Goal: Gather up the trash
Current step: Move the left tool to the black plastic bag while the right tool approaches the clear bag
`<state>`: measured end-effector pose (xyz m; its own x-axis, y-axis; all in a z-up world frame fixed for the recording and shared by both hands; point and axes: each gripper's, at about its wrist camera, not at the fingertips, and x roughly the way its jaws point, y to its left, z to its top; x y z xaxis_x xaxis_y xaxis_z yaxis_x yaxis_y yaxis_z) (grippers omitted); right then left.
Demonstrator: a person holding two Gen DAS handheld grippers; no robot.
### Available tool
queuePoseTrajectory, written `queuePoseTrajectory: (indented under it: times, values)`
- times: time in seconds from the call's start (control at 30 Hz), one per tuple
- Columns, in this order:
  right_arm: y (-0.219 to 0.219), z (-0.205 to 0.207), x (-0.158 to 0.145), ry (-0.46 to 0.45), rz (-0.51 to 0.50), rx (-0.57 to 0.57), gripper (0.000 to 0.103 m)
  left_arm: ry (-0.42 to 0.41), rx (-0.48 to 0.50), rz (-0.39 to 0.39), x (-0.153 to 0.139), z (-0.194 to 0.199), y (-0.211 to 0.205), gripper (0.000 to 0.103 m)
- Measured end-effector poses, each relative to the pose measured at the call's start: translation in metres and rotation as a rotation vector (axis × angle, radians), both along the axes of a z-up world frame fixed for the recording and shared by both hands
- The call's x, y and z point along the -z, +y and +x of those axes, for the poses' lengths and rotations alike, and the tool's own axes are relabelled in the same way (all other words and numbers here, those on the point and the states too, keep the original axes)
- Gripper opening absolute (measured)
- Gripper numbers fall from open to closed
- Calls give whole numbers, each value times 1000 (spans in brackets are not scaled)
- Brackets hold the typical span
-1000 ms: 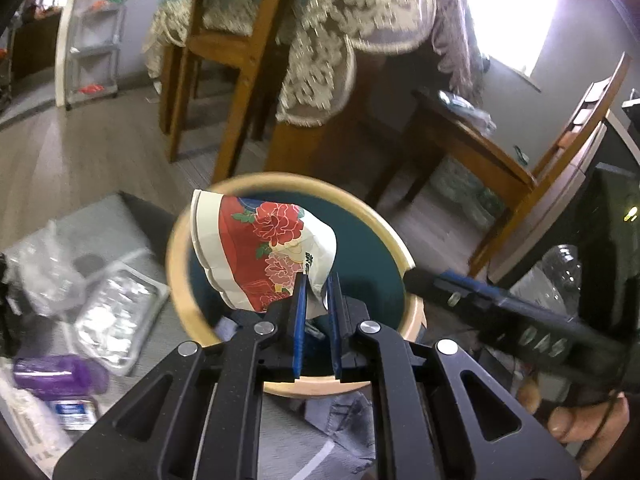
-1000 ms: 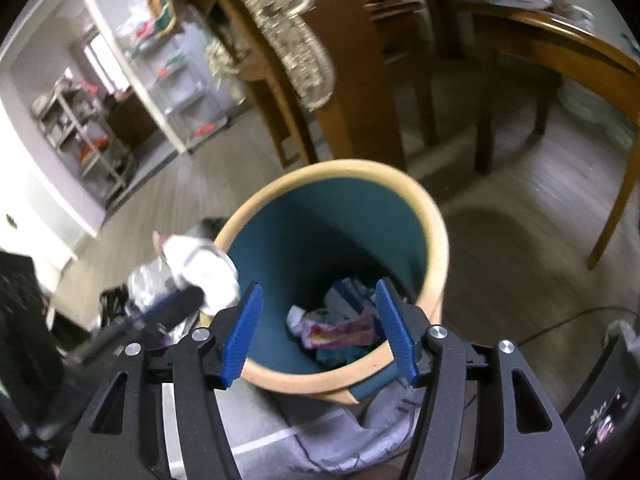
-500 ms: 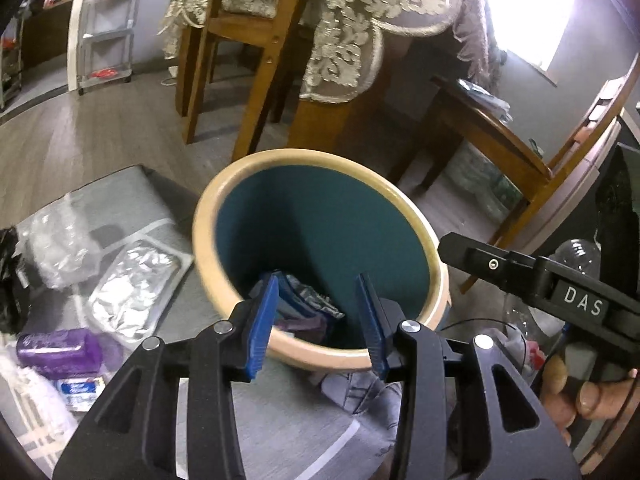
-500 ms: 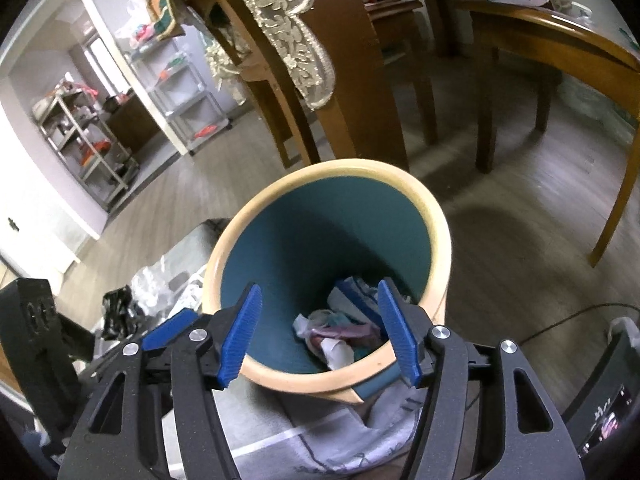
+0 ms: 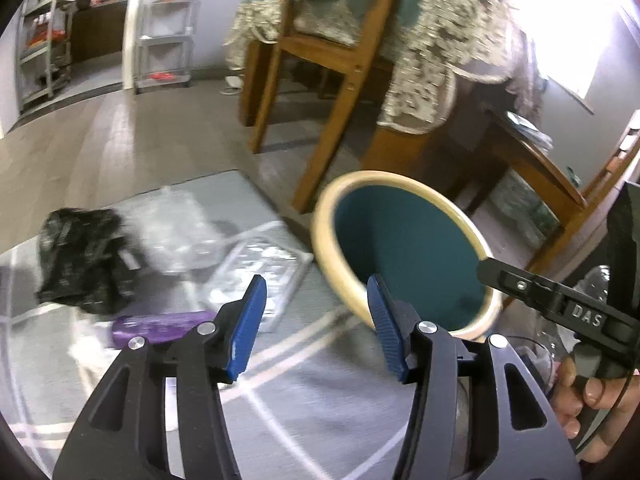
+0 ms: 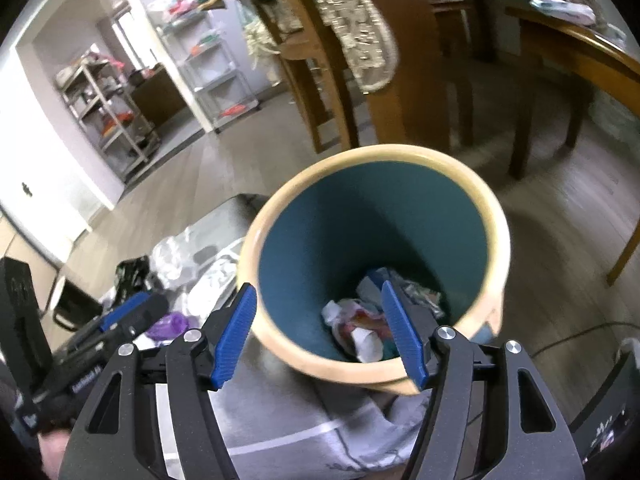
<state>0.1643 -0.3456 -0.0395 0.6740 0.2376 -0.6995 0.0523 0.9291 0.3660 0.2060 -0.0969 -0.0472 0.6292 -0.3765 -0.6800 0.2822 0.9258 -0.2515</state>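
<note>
A round bin [image 5: 404, 240] with a tan rim and teal inside stands on a grey mat [image 5: 304, 400]. In the right wrist view the bin [image 6: 492, 216] holds crumpled wrappers [image 6: 360, 324] at its bottom. My left gripper [image 5: 316, 320] is open and empty, left of the bin, above the mat. My right gripper [image 6: 320, 328] is open and empty at the bin's near rim. On the mat lie a purple bottle [image 5: 160, 326], a silver foil packet [image 5: 260, 276], a clear plastic bag [image 5: 176, 228] and a black bag [image 5: 80, 256].
A wooden table with a lace cloth [image 5: 424, 60] and wooden chairs [image 5: 320, 52] stand behind the bin. Metal shelves [image 5: 168, 24] line the far wall. A clear bottle [image 5: 596, 280] lies at the right. The other gripper's body [image 5: 560, 304] reaches in from the right.
My left gripper opened and let the red flowered wrapper fall into the bin. It then swung left, away from the bin, over the mat. My right gripper stayed open at the rim.
</note>
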Motion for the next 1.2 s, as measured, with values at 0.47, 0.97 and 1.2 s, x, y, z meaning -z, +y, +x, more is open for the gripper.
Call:
queuePoseTrajectory:
  times: [0.47, 0.97, 1.2]
  values:
    - [33, 2, 2, -8, -17, -79, 66, 13, -216, 98, 4, 9, 75, 55]
    - [62, 2, 7, 1, -75, -168, 66, 52, -270, 246, 29, 67, 104, 63]
    - [82, 14, 9, 6, -77, -224, 66, 123, -253, 231, 46, 76, 112, 44]
